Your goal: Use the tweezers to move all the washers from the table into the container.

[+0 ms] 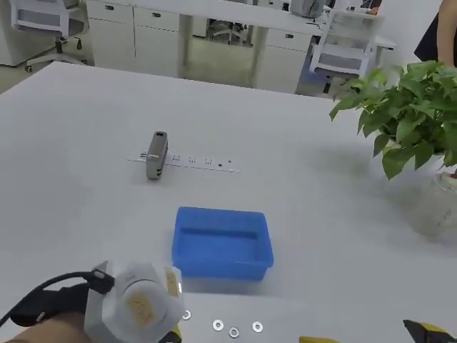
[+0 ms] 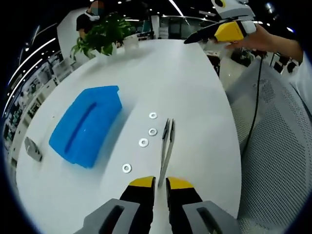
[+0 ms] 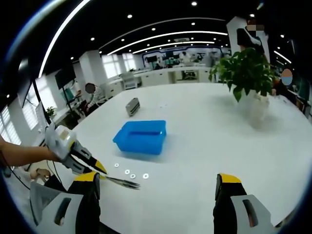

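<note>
- Left gripper [image 2: 161, 183]: low at the near left of the table [image 2: 195, 83], aimed rightward along the near edge. Its jaws are clenched on the end of the tweezers [image 2: 166, 141].
- Right gripper [image 3: 156, 181]: raised at the near right, jaws released and wide apart, holding nothing.
- Open room: bare tabletop to the right of and beyond the container [image 1: 221, 269].
- Count: four washers [image 2: 152, 131] in a loose row between container and tweezers; one blue container; one potted plant [image 1: 410, 114], far right.
</note>
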A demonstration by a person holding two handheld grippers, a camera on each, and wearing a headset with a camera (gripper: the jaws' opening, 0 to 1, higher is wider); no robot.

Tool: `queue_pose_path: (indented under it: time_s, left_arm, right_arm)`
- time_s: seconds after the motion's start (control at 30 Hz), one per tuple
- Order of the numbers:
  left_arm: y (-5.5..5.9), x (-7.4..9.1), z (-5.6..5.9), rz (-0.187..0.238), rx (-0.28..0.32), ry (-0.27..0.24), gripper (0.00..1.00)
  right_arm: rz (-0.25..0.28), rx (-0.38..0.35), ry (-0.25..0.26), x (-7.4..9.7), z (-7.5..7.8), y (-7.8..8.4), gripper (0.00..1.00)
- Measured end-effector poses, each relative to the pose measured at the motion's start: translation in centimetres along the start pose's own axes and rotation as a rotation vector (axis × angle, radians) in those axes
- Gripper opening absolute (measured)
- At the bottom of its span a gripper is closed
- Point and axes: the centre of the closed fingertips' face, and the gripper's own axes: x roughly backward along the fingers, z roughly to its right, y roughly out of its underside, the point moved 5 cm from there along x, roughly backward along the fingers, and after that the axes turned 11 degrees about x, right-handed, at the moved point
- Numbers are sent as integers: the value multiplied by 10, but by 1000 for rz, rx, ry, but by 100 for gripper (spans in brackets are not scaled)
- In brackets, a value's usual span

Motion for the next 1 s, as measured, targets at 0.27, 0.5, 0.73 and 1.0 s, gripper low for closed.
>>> queue_pose_path:
  time_s: [0.27,0.5,0.73,1.0]
  left_arm:
    - [-3,-4,6,-25,-64,-2,0]
    - [-7,-2,9,-36,-84,-20,0]
    - [-19,19,19,-26,-68,-92,0]
    - [-32,46,46,-4,-19,-149,0]
  right_arm:
    - [3,4,-38,-4,-6,-2,98]
    - [8,23,-85,-6,-10,-4,97]
    - [55,24,-133,0,-17,-10,97]
    - [99,-8,-193,18,-25,-7,97]
